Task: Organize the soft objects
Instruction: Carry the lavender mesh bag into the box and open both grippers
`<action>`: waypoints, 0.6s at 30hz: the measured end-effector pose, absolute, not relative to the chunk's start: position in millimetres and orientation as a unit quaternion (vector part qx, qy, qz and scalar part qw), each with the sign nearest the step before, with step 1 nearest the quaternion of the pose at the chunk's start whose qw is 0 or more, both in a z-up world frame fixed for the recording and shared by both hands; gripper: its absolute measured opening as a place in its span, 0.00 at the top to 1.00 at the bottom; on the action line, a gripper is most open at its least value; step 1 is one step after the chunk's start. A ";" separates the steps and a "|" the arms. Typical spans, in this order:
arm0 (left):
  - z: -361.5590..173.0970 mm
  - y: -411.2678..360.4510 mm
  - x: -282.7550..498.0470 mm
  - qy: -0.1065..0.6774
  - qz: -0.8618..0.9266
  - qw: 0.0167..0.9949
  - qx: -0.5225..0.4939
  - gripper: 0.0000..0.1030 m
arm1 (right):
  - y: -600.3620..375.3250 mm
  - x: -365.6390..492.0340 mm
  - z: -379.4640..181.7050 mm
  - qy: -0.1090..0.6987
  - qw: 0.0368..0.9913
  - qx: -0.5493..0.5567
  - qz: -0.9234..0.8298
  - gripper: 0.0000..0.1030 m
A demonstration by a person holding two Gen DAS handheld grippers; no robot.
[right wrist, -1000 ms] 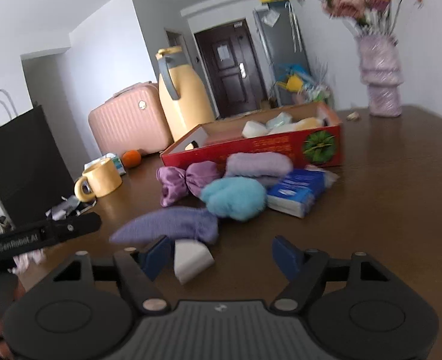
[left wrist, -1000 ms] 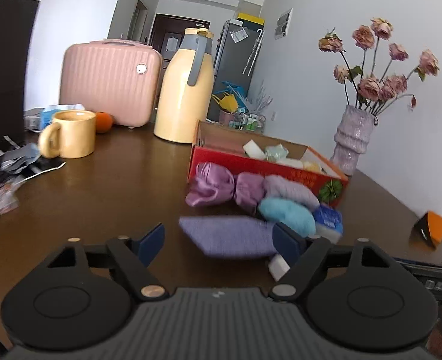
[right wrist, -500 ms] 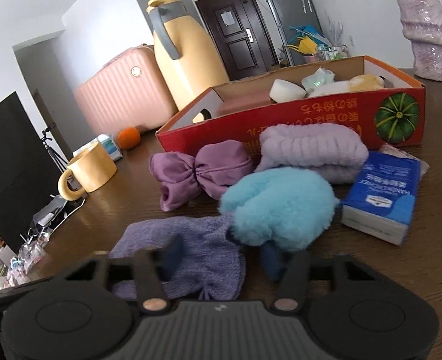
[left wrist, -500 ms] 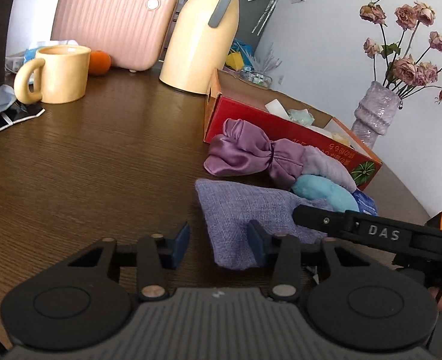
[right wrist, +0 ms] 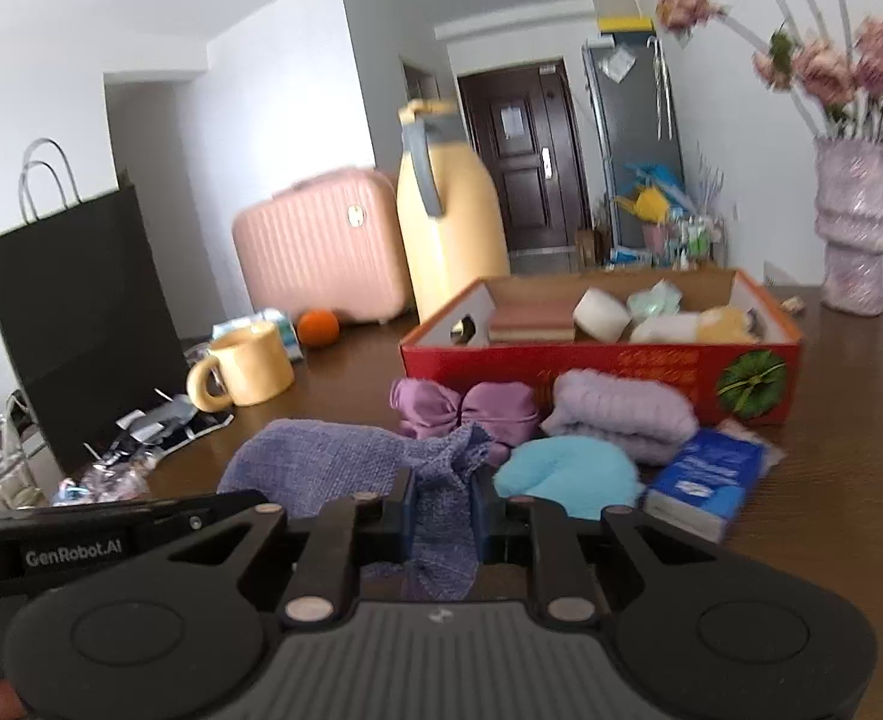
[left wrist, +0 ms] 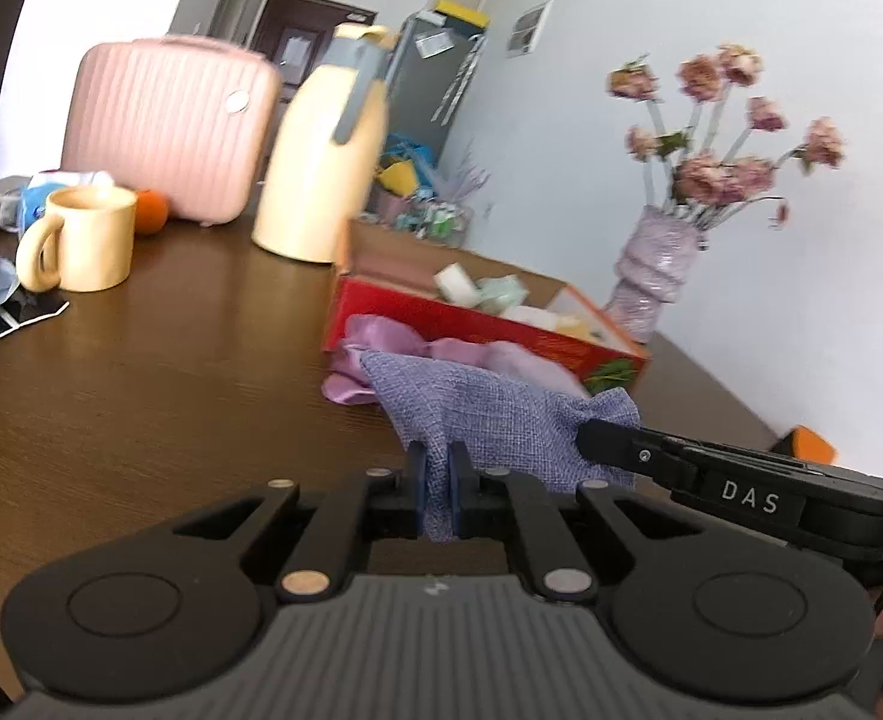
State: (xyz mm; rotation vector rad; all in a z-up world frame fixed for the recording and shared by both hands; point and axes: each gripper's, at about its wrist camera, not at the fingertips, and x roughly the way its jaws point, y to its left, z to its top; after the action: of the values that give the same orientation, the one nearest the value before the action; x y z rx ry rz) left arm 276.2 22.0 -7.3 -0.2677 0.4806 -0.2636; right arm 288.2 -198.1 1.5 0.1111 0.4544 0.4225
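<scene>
1. With both ends pinched, the lavender woven cloth (left wrist: 489,414) sags just above the dark wooden desk (left wrist: 159,372), near its middle.
2. Left gripper (left wrist: 438,480) fingers clamped tight; right gripper (right wrist: 441,516) fingers closing on bunched fabric.
3. Light, floppy stuff: corners look the best hold.

We see soft, even daylight filling both views, bright on the white walls beyond each gripper. Motion blur smears the flowers (left wrist: 723,138) and the yellow jug (right wrist: 450,228) far ahead. Fisheye bending curves the edges, and the corners go black. The tabletop (left wrist: 159,360) ahead carries a dull sheen.
</scene>
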 end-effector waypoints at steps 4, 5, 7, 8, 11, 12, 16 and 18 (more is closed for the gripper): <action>-0.8 -2.4 252.8 0.235 -0.153 0.953 -0.117 0.92 | -217.6 250.9 8.1 0.207 0.960 0.049 0.184 0.83; 0.5 -10.2 247.4 0.235 -0.161 0.952 -0.112 0.92 | -224.9 241.5 8.4 0.204 0.962 0.050 0.175 0.83; 2.3 -23.4 238.7 0.235 -0.173 0.951 -0.103 0.92 | -237.6 227.5 8.4 0.202 0.964 0.058 0.164 0.83; 3.4 -28.7 234.8 0.234 -0.178 0.951 -0.098 0.92 | -242.8 221.7 8.3 0.199 0.965 0.061 0.158 0.83; 7.3 -43.9 225.2 0.231 -0.189 0.951 -0.086 0.92 | -256.9 207.3 8.3 0.191 0.968 0.068 0.148 0.83; 7.5 -47.0 224.2 0.230 -0.191 0.951 -0.083 0.92 | -259.5 204.6 7.8 0.189 0.968 0.070 0.147 0.83; 8.6 -54.4 225.8 0.228 -0.191 0.952 -0.076 0.92 | -267.5 205.9 6.1 0.187 0.968 0.077 0.149 0.83; 10.5 -52.9 234.6 0.229 -0.189 0.952 -0.078 0.92 | -264.9 213.8 6.4 0.186 0.967 0.074 0.156 0.83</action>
State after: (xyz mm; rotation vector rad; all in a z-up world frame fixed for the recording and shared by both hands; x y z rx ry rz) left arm 234.6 -52.9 10.5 -0.1583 0.4652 -0.3851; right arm 213.8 -264.9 6.4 0.1501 0.3762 0.3160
